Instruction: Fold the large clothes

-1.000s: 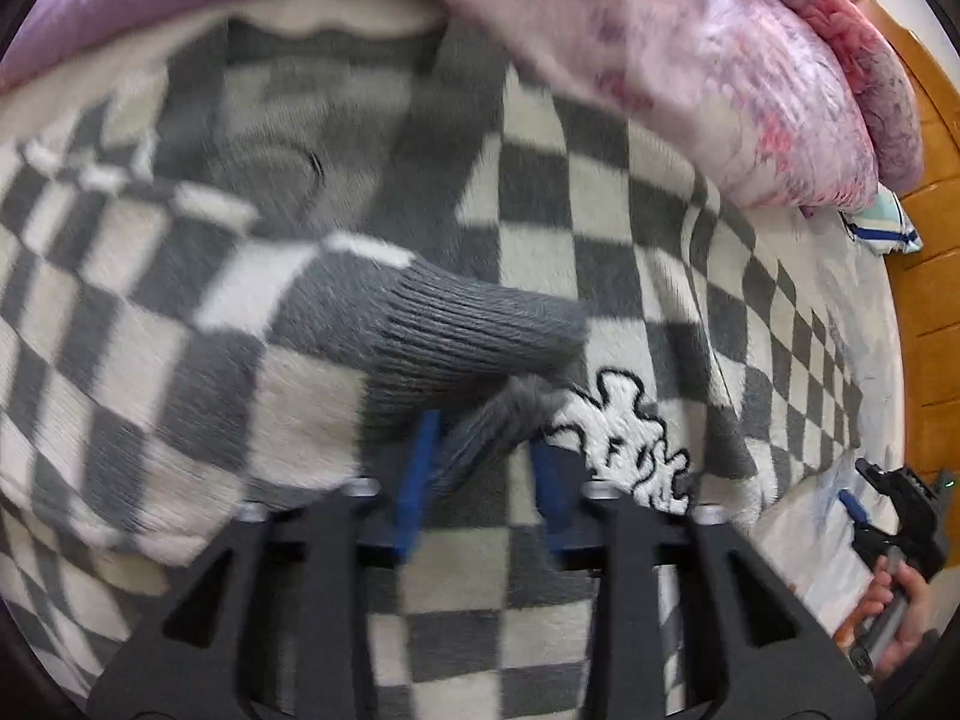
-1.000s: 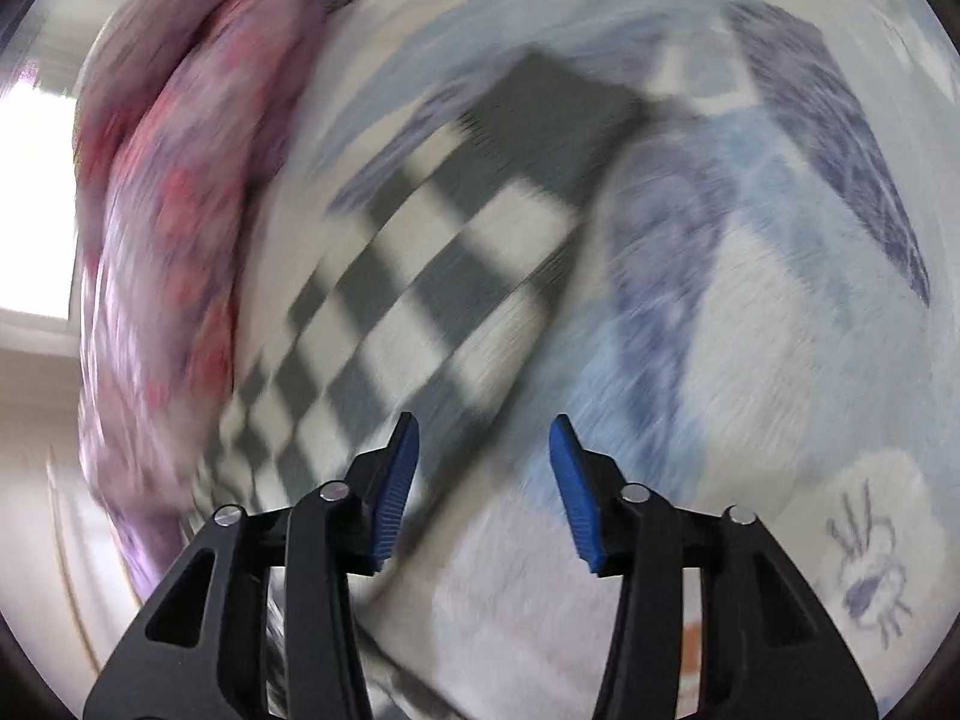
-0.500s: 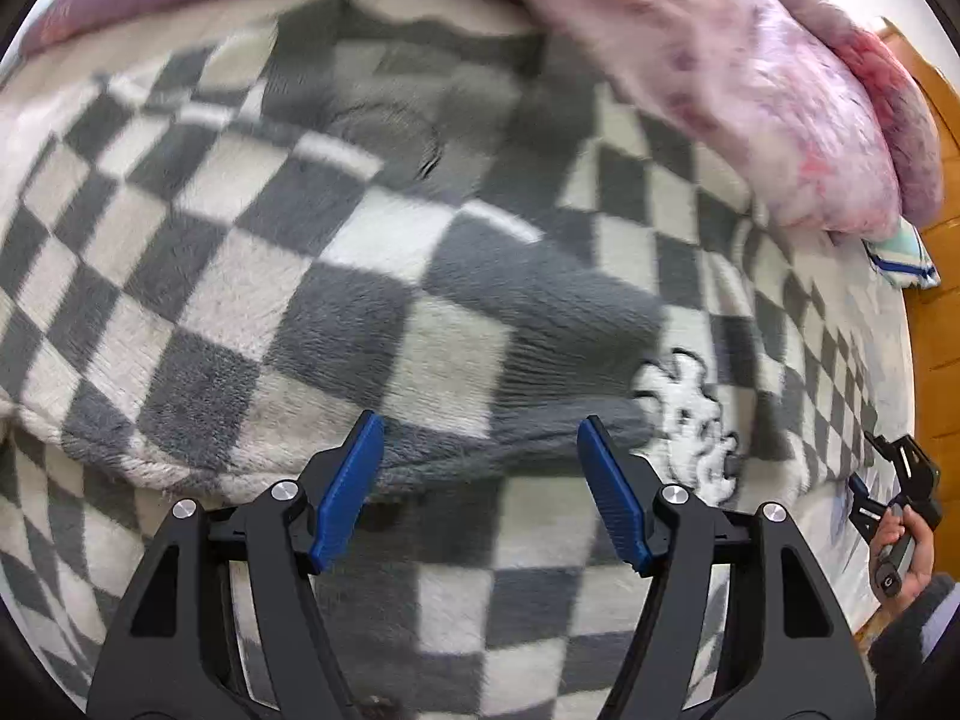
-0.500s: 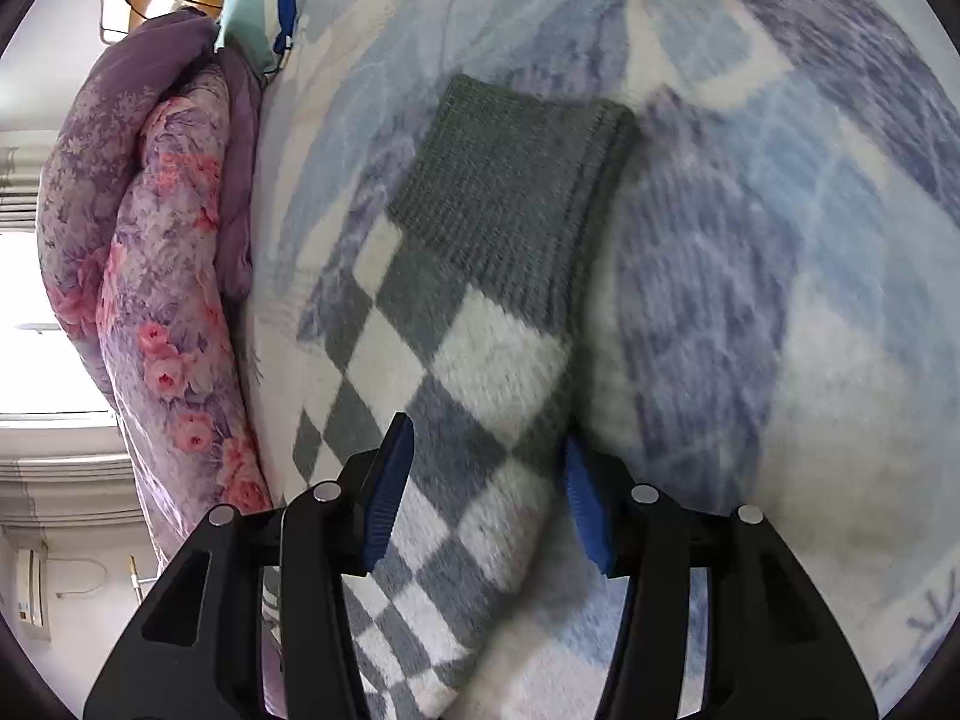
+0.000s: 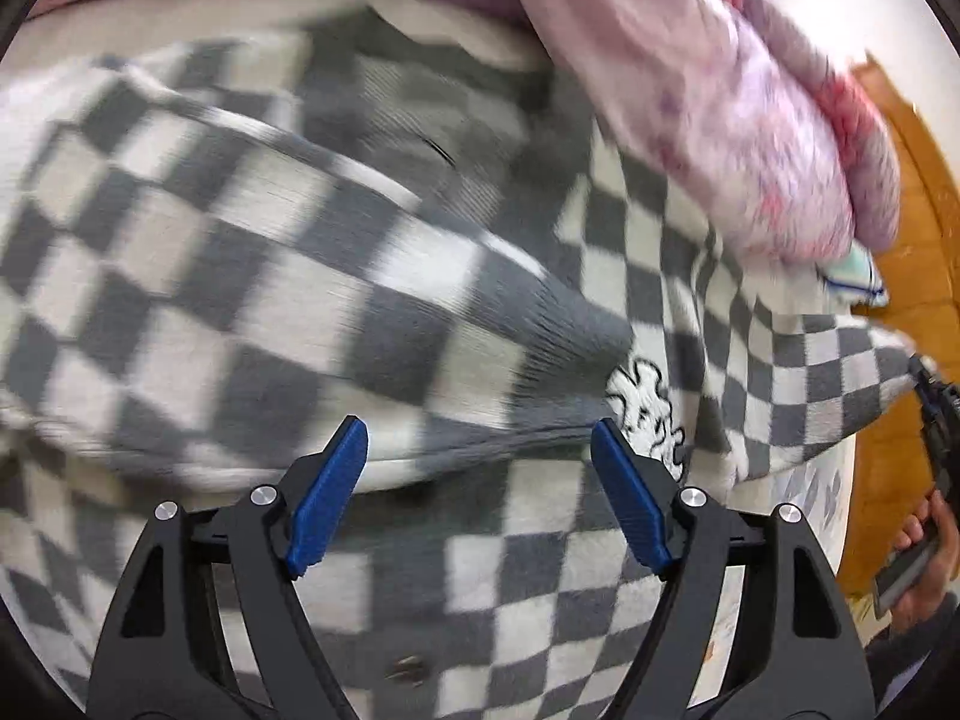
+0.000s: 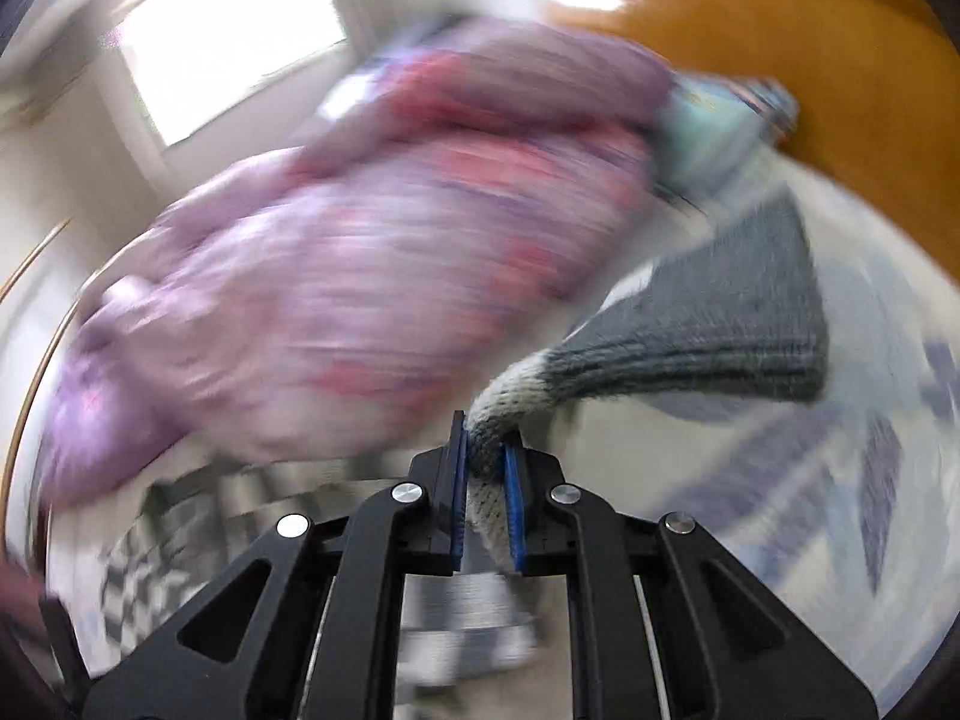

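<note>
A large grey-and-white checkered sweater [image 5: 252, 300] lies spread on the bed, with one sleeve folded across its body and its grey ribbed cuff [image 5: 576, 330] near a white cartoon patch [image 5: 645, 414]. My left gripper [image 5: 480, 492] is open and empty just above the folded sleeve. My right gripper [image 6: 486, 480] is shut on the other sleeve [image 6: 510, 402] just behind its grey ribbed cuff [image 6: 720, 324] and holds it lifted off the bed. In the left wrist view that sleeve [image 5: 840, 384] is stretched out to the right.
A pink and purple floral duvet [image 5: 720, 120] is bunched along the far side of the bed; it also shows in the right wrist view [image 6: 330, 276]. A wooden headboard [image 5: 912, 210] stands at the right. The bedsheet [image 6: 840, 480] is pale blue and white.
My left gripper let go of the folded sleeve, opened wide and drew back. My right gripper closed on the other sleeve near the cuff and lifted it, swinging fast.
</note>
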{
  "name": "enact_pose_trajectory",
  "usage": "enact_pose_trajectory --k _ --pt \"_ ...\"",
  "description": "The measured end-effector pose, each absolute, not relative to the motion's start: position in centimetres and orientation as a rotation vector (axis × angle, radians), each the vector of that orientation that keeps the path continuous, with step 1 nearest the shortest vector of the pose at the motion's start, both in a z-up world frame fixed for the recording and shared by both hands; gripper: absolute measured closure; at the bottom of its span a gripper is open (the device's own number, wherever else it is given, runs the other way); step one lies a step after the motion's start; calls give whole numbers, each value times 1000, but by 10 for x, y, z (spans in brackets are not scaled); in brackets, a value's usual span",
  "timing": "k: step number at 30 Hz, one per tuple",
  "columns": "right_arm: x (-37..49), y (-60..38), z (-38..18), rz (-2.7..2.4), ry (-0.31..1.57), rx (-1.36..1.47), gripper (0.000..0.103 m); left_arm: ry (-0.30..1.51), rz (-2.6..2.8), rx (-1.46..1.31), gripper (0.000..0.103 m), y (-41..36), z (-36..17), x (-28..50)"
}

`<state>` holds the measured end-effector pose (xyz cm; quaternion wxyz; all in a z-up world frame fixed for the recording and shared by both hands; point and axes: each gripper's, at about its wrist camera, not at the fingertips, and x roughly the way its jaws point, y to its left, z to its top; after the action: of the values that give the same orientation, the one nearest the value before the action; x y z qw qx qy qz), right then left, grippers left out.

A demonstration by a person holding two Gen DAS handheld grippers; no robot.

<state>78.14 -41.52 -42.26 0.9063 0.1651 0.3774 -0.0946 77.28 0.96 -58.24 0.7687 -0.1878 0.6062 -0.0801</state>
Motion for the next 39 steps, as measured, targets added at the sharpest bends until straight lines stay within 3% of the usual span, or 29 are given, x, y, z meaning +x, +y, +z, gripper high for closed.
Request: enact_pose_trajectory --k 4,9,13,14,16,19,22,24,26,29,33,39 --pt "789 -285 -393 14 755 209 93 1259 -92 -395 26 64 -553 762" --pt "792 -143 -407 231 814 143 93 1199 18 -415 26 147 -526 750" --pt "788 -41 -464 338 981 92 92 1186 95 -430 26 200 -523 736" --pt "788 -17 -492 353 1064 67 88 1189 111 -431 26 205 -526 734" --pt "788 11 -543 360 1236 22 86 1202 138 -445 26 222 -532 727" --pt "784 17 -577 340 1361 12 85 1210 152 -482 26 235 -541 719" --pt "784 3 -559 407 1336 85 75 1218 147 -494 25 237 -550 718" --pt "784 -13 -538 461 1312 181 57 1227 143 -505 25 232 -556 724" --pt "787 -37 -519 490 1286 213 49 1231 129 -511 25 229 -559 729" --pt "791 -70 -495 495 1227 239 52 1216 73 -501 25 213 -556 741" --pt "813 -135 -518 262 1274 216 85 1281 18 -414 25 182 -568 767" --pt "819 -191 -605 61 1440 293 87 1433 -2 -349 25 155 -623 793"
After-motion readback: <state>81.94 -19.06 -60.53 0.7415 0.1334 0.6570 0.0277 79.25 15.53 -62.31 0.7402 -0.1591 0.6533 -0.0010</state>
